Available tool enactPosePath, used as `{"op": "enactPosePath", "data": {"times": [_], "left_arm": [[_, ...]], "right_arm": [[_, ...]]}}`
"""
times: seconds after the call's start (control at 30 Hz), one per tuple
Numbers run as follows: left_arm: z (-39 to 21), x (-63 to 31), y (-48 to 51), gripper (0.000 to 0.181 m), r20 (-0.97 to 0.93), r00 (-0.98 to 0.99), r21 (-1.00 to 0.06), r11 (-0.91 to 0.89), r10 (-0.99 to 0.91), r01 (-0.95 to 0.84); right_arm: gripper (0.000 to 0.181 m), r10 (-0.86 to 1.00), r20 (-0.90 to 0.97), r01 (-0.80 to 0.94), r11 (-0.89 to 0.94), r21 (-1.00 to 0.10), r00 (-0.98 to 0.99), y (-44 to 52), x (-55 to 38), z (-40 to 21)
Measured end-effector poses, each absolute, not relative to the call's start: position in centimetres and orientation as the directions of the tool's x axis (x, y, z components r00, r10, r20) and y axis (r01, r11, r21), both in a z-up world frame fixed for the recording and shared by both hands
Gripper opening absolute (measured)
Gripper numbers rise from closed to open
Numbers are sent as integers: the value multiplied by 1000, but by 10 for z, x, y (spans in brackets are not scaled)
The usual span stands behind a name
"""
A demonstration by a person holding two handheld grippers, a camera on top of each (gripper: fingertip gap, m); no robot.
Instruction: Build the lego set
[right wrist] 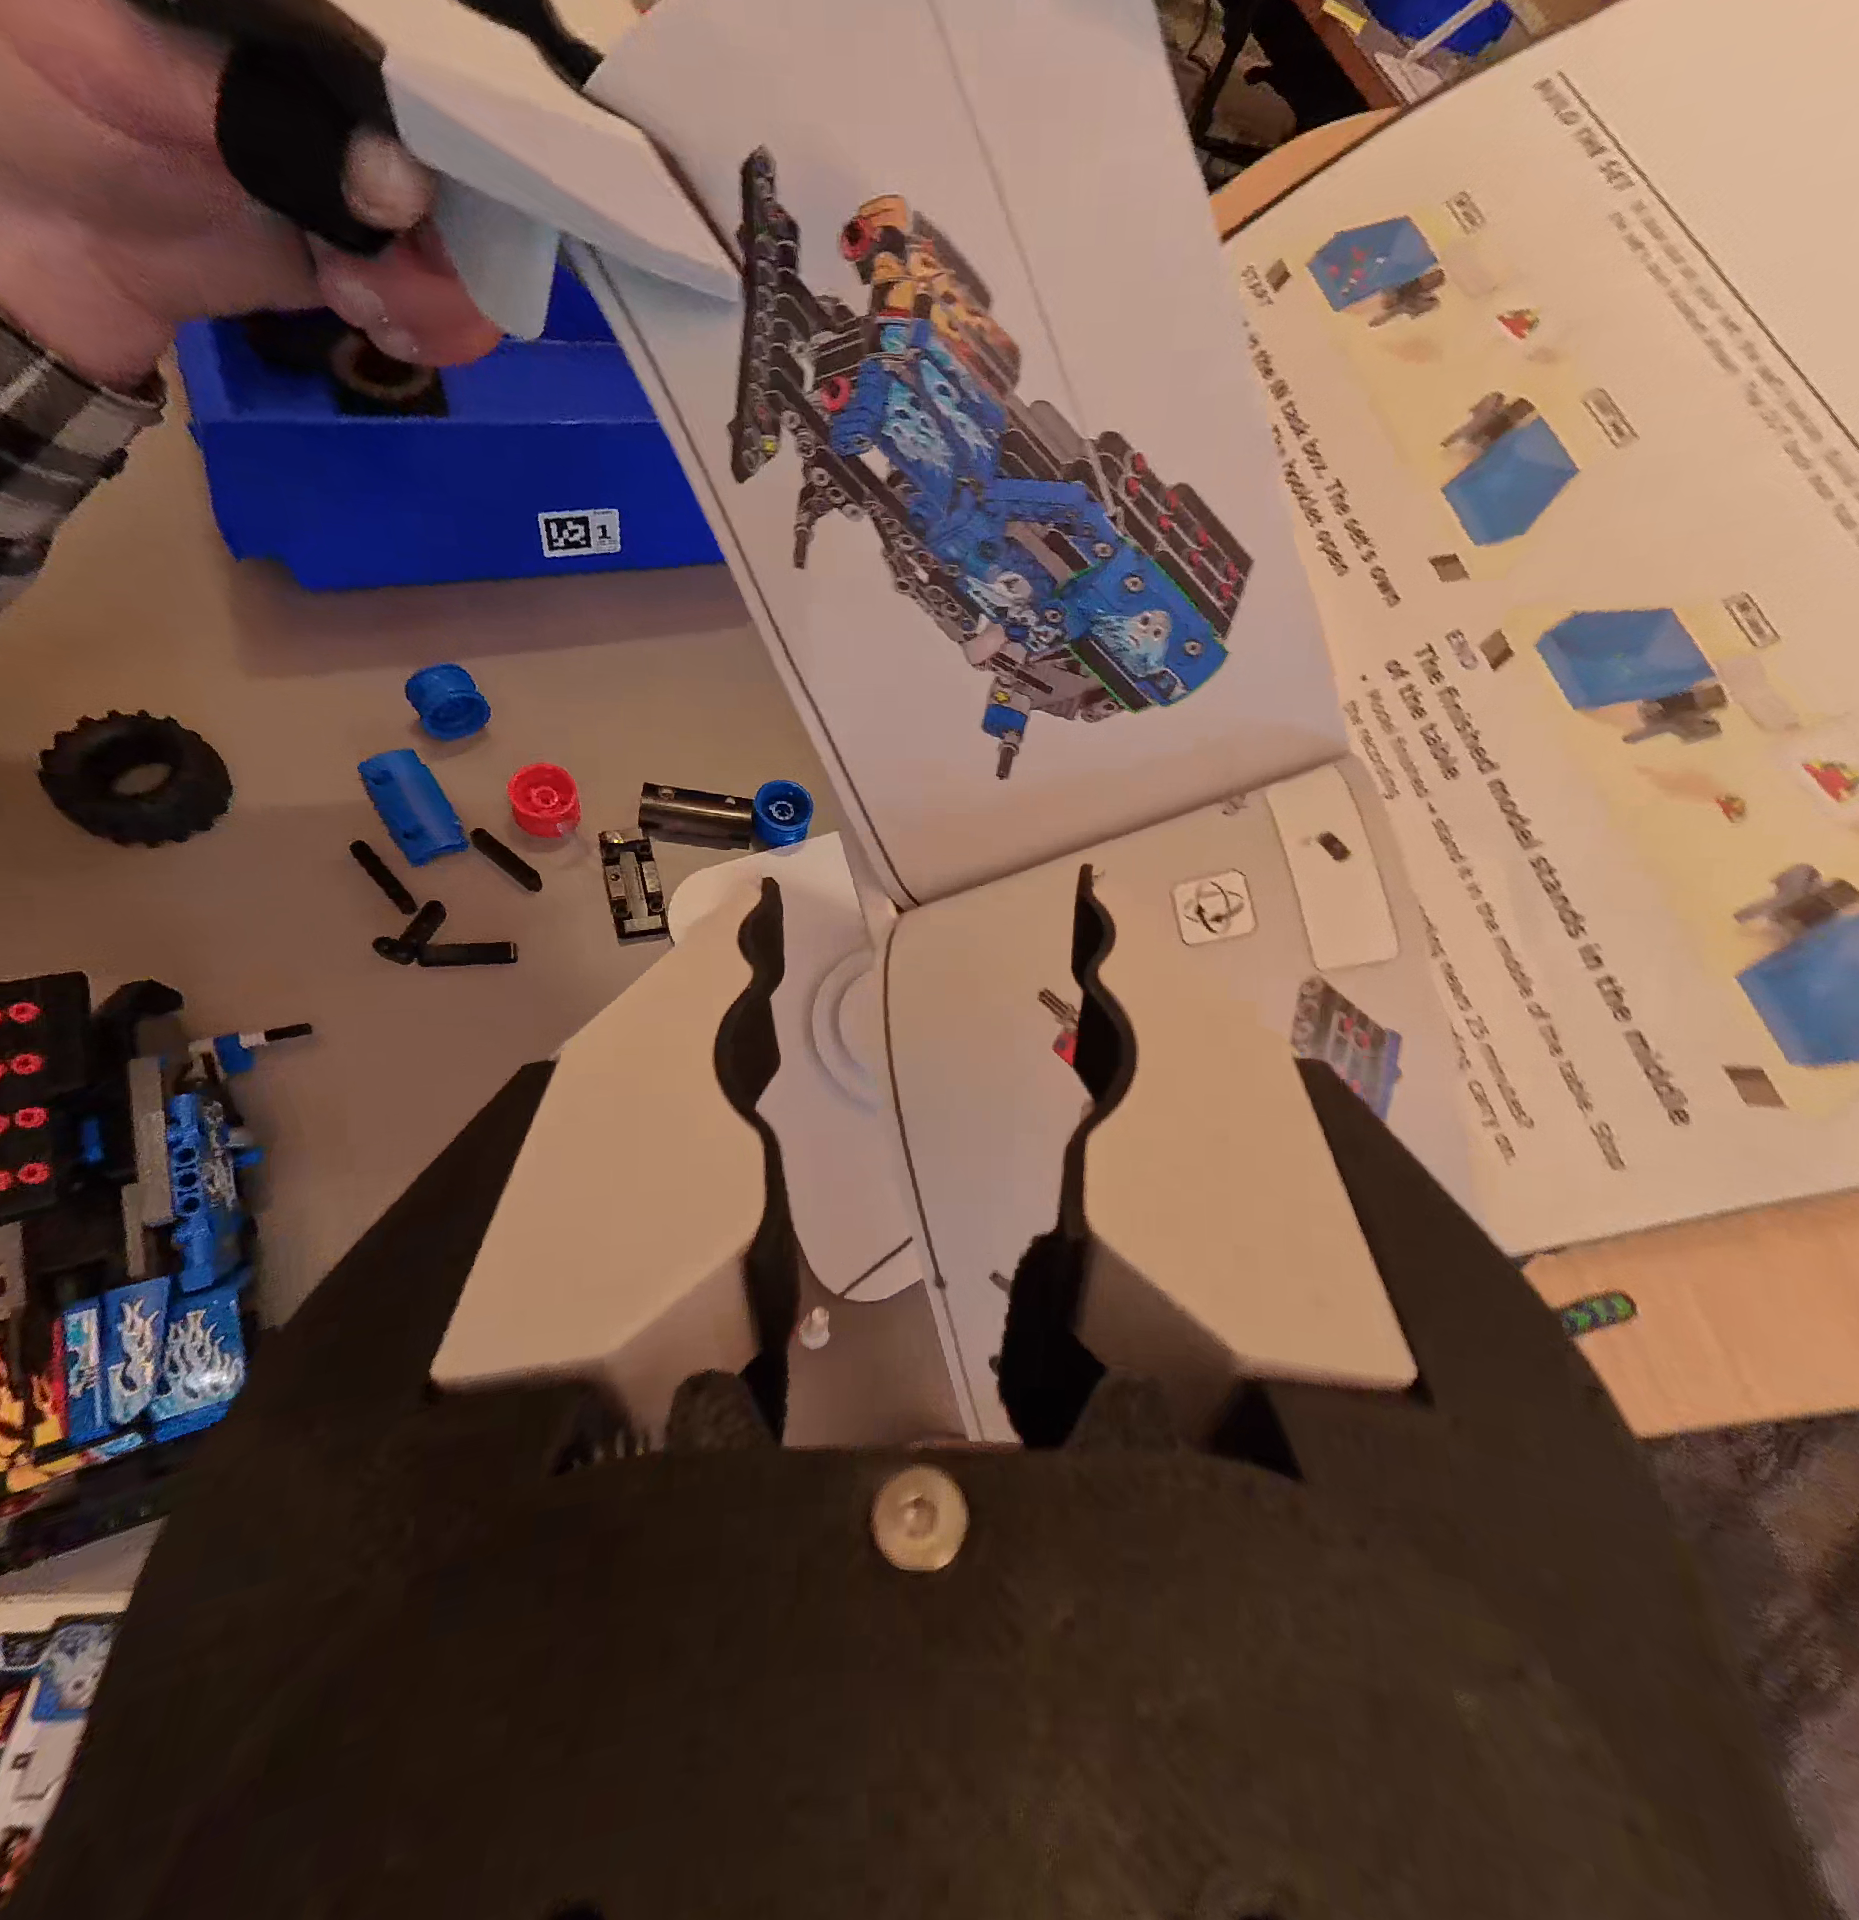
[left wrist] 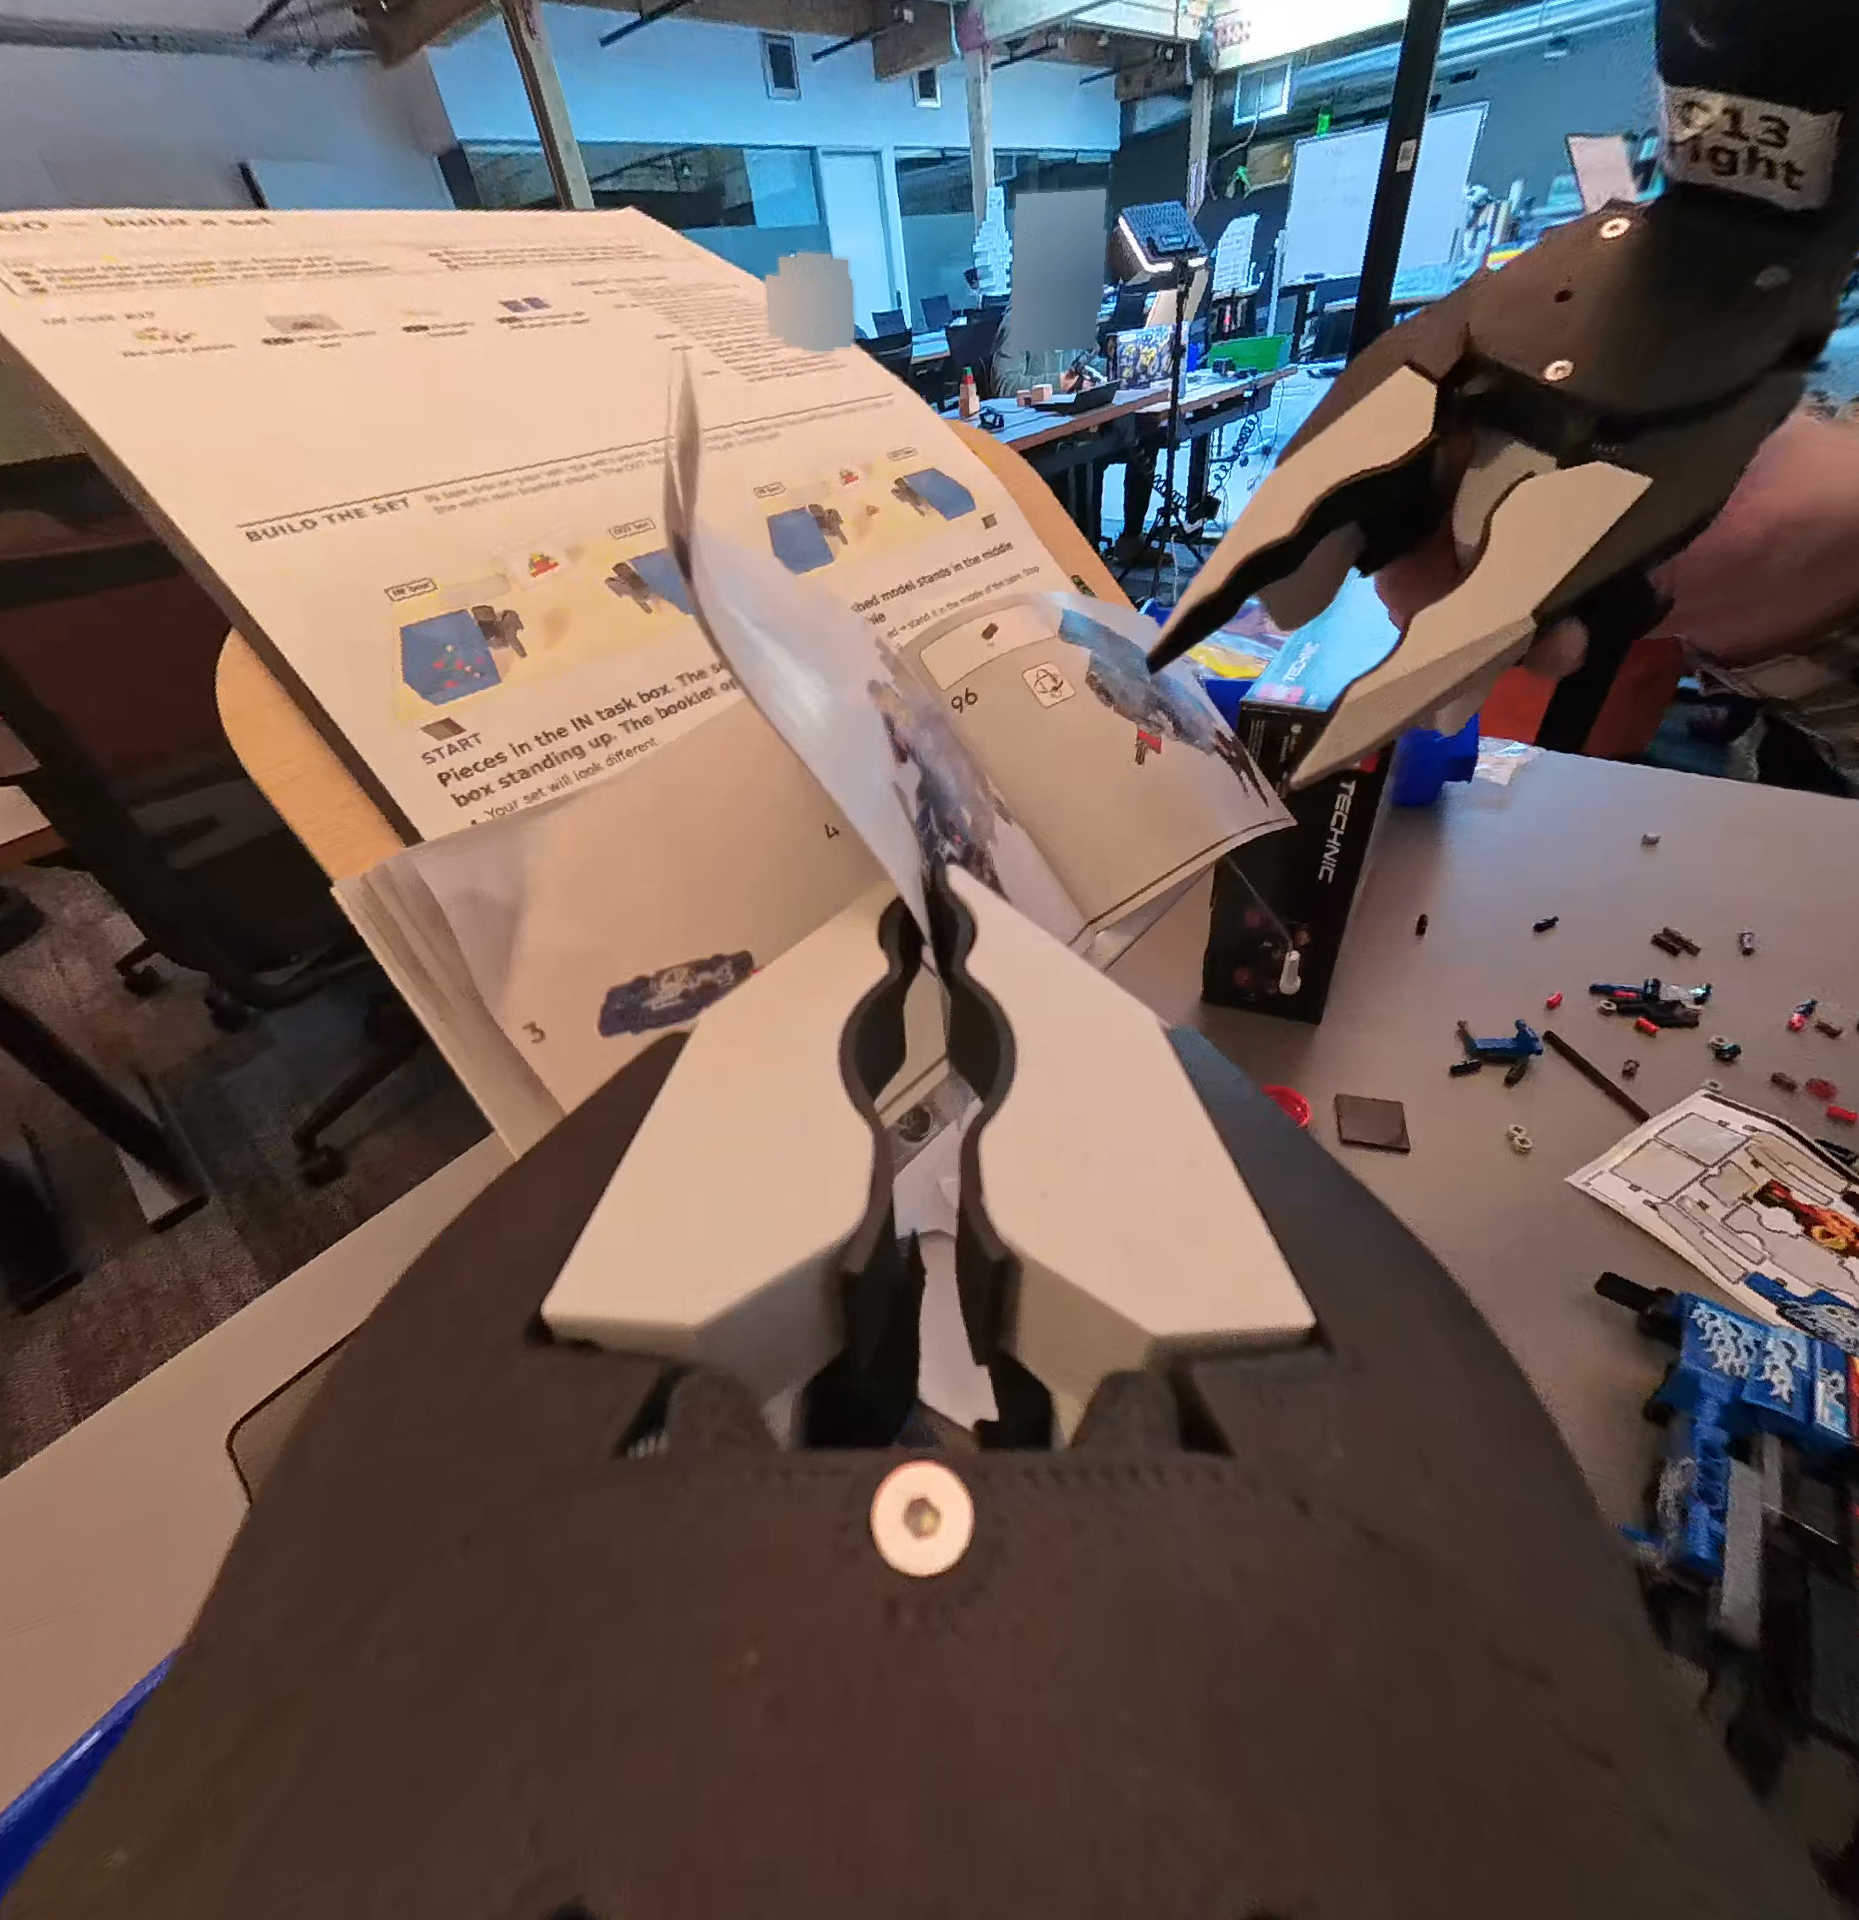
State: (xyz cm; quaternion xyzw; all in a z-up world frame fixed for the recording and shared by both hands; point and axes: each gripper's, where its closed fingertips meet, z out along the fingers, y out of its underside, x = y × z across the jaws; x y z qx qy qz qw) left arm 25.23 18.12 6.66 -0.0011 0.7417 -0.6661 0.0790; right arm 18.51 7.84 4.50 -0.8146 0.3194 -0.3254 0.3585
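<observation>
The instruction booklet (left wrist: 634,935) stands open against a large printed sheet (left wrist: 405,416). My left gripper (left wrist: 935,896) is shut on one booklet page (left wrist: 800,675) and holds it lifted. In the right wrist view that page (right wrist: 1060,260) shows a picture of the blue model, with a white finger (right wrist: 551,145) of the left gripper pinching its top edge. My right gripper (right wrist: 925,883) is open and empty, just above the booklet's lower page (right wrist: 1195,1039). It also shows in the left wrist view (left wrist: 1226,717), with its tips near the booklet's right page. The partly built blue and black model (right wrist: 114,1195) lies on the table.
Loose parts lie on the grey table (right wrist: 229,914): a black tyre (right wrist: 135,774), a blue rim (right wrist: 447,701), a red rim (right wrist: 543,798), and black pins (right wrist: 447,935). A blue bin (right wrist: 437,488) stands behind them. A sticker sheet (left wrist: 1756,1195) and the black set box (left wrist: 1299,831) are nearby. One gripper's finger ends stand about 12 cm off the other's. About 25 cm separates my left fingertips from the red rim (right wrist: 543,798).
</observation>
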Motion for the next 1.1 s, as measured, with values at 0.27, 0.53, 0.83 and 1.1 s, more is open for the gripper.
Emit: {"op": "enactPosePath", "data": {"times": [0.27, 0.53, 0.83, 1.1], "left_arm": [[56, 264, 184, 0, -65, -990, -990, 135, -125, 48], [42, 278, 187, 0, -9, -990, -989, 150, -142, -12], [32, 294, 192, 6, 47, -983, -988, 135, -177, -72], [31, 296, 192, 0, 56, -985, -991, 113, -162, -75]], "right_arm": [[56, -722, 376, -294, -616, -730, 580, 93, 195, 24], [50, -698, 428, -332, -677, -657, 575, 77, 201, -1], [44, -689, 458, -360, -702, -614, 562, 65, 198, -11], [45, -707, 444, -362, -681, -636, 551, 61, 191, -9]]}}
